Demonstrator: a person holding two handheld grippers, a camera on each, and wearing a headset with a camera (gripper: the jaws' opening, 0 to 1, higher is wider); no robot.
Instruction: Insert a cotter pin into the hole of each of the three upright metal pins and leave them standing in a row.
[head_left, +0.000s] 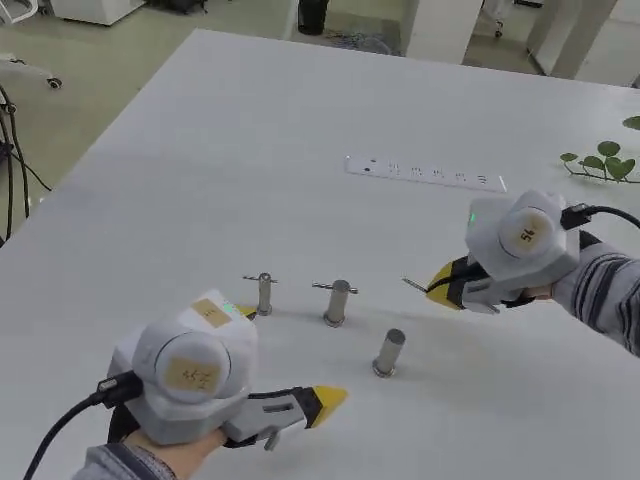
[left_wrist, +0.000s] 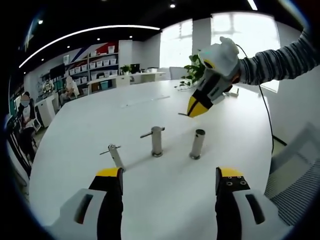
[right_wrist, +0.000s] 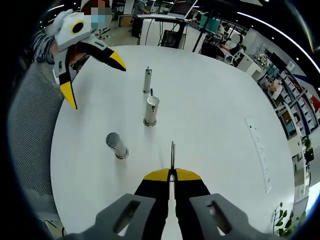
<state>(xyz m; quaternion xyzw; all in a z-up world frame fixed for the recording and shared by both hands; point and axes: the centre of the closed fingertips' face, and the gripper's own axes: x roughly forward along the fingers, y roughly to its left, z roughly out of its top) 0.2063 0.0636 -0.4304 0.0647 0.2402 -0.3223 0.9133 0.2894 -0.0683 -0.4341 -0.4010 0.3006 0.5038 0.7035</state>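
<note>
White table (head_left: 200, 150): right gripper (right_wrist: 171, 172), jaws clamped on a cotter pin (right_wrist: 172, 154), hovers near the bare metal pin (head_left: 389, 352); left gripper (left_wrist: 168, 173), jaws apart, near that pin.

Metal pins (head_left: 337, 302) look satin, the table (head_left: 250, 170) matt

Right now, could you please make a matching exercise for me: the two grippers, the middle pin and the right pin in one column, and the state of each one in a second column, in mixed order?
Column one
1. left gripper
2. right gripper
3. middle pin
4. right pin

Column two
A. nothing through its hole
B. shut on a loose cotter pin
C. open, holding nothing
D. has a fitted cotter pin through its top

Pairs: 1-C, 2-B, 3-D, 4-A
</note>
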